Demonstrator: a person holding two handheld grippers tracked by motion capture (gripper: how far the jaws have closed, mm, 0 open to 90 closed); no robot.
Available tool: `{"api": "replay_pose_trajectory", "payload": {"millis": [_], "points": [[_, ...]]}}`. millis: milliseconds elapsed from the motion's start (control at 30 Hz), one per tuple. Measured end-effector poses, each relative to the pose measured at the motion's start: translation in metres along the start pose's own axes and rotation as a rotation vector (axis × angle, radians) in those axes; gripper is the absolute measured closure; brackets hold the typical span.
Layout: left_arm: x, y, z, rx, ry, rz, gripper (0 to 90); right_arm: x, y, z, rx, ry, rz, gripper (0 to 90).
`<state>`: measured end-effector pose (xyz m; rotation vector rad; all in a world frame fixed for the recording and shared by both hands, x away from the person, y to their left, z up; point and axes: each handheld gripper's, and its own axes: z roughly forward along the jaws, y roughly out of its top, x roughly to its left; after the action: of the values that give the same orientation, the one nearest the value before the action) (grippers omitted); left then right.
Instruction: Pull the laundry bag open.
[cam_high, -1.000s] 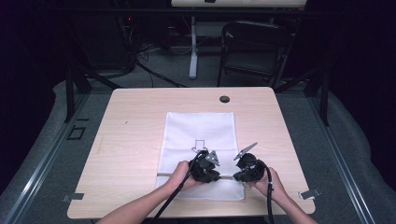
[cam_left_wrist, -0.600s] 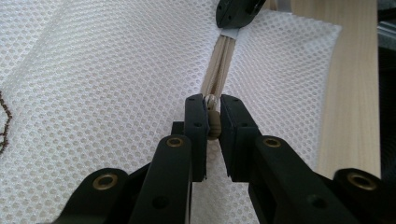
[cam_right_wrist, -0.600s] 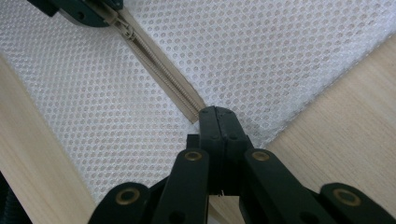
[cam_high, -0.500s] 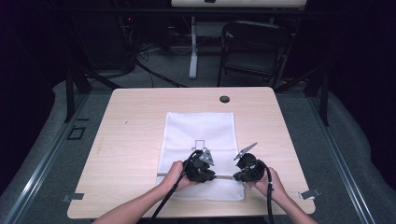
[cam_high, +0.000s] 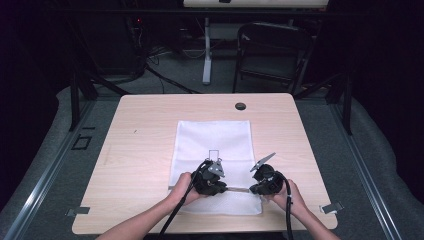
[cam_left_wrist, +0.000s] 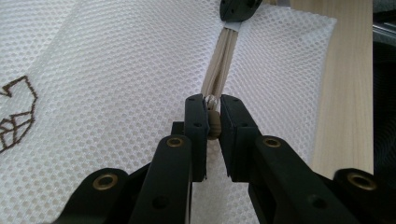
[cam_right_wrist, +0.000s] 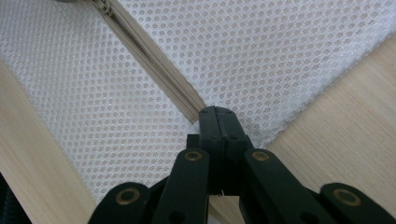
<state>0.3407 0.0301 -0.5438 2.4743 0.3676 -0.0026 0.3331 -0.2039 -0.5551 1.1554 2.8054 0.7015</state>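
2 grippers (cam_high: 235, 187) pinch mesh bag (cam_high: 214, 142) zipper (cam_left_wrist: 219, 79).

Two bare forearms reach in from the near edge, each hand holding a black two-jaw gripper. The left gripper (cam_left_wrist: 213, 123) points toward the right one, its jaws nearly closed on a small tan bead-like pull. The right gripper (cam_right_wrist: 217, 122) points back toward the left, its jaws pressed fully together, pinching the zipper's end.
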Motion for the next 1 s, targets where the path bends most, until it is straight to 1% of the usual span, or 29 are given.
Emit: {"api": "replay_pose_trajectory", "payload": {"millis": [33, 67, 100, 133, 167, 200, 233, 267, 300, 333, 367, 400, 467, 500, 533, 567, 700, 733, 767, 800, 867, 933, 967, 1000], "points": [[0.0, -0.001, 0.0, -0.007, -0.009, -0.001, 81.5, 0.0, 0.0, 0.0, 0.0, 0.0, 0.0, 90.0], [0.0, -0.001, -0.001, -0.005, -0.004, 0.003, 81.5, 0.0, 0.0, 0.0, 0.0, 0.001, 0.0, 90.0], [0.0, -0.002, -0.001, -0.01, -0.008, -0.001, 81.5, 0.0, 0.0, 0.0, 0.003, -0.004, -0.003, 90.0], [-0.001, -0.002, -0.002, -0.002, -0.005, 0.006, 81.5, 0.0, 0.0, 0.0, 0.004, -0.005, -0.003, 90.0], [-0.001, -0.002, -0.003, -0.004, 0.001, 0.002, 81.5, 0.001, 0.0, 0.001, -0.013, -0.004, 0.011, 90.0], [-0.001, -0.003, -0.004, -0.007, 0.001, 0.0, 81.6, 0.0, 0.0, 0.0, 0.002, -0.004, -0.001, 90.0], [0.0, -0.004, -0.005, -0.005, 0.002, 0.002, 81.5, 0.001, 0.0, 0.001, -0.013, -0.004, 0.011, 90.0], [0.0, -0.005, -0.007, -0.009, 0.0, -0.001, 81.5, 0.0, 0.0, 0.0, 0.0, -0.004, 0.001, 90.0], [0.0, -0.005, -0.008, -0.007, 0.004, 0.0, 81.5, 0.0, 0.0, 0.0, 0.0, -0.004, 0.0, 90.0], [0.001, -0.006, -0.009, -0.009, 0.0, -0.003, 81.5, 0.0, 0.0, 0.0, 0.005, -0.003, -0.004, 90.0], [0.001, -0.007, -0.01, -0.005, 0.009, -0.004, 81.5, 0.001, 0.0, 0.001, -0.014, -0.004, 0.012, 90.0], [0.001, -0.008, -0.011, -0.014, 0.004, -0.008, 81.5, 0.001, 0.0, 0.001, -0.014, -0.004, 0.012, 90.0], [0.0, -0.009, -0.012, -0.012, 0.005, -0.004, 81.5, 0.001, 0.0, 0.0, 0.004, -0.003, -0.002, 90.0], [0.0, -0.009, -0.013, -0.006, 0.013, -0.003, 81.5, 0.001, 0.0, 0.0, 0.003, -0.005, -0.002, 90.0], [0.0, -0.009, -0.013, -0.014, 0.005, -0.005, 81.5, 0.001, 0.0, 0.0, 0.003, -0.004, -0.002, 90.0], [0.0, -0.01, -0.015, -0.008, 0.014, -0.004, 81.5, 0.001, 0.0, 0.0, 0.002, -0.003, -0.002, 90.0], [0.001, -0.013, -0.018, -0.014, 0.008, -0.008, 81.5, 0.001, 0.0, 0.0, -0.003, -0.006, 0.004, 90.0], [0.001, -0.014, -0.018, -0.017, 0.013, -0.01, 81.5, 0.001, 0.0, 0.0, -0.003, -0.006, 0.004, 90.0], [0.001, -0.014, -0.019, -0.017, 0.007, -0.011, 81.5, 0.001, 0.0, 0.0, -0.003, -0.006, 0.004, 90.0], [0.001, -0.015, -0.019, -0.018, 0.011, -0.01, 81.5, 0.001, 0.0, 0.0, 0.006, -0.008, -0.005, 90.0], [0.001, -0.016, -0.022, -0.012, 0.018, -0.011, 81.5, 0.001, 0.0, 0.0, 0.006, -0.007, -0.005, 90.0], [0.001, -0.018, -0.024, -0.016, 0.02, -0.016, 81.5, 0.001, 0.0, 0.0, 0.002, -0.004, -0.001, 90.0], [0.002, -0.019, -0.024, -0.022, 0.013, -0.02, 81.5, 0.001, 0.0, 0.0, 0.004, -0.004, -0.001, 90.0], [0.002, -0.02, -0.025, -0.018, 0.011, -0.02, 81.5, 0.001, 0.0, 0.0, 0.003, -0.003, -0.002, 90.0]]}}
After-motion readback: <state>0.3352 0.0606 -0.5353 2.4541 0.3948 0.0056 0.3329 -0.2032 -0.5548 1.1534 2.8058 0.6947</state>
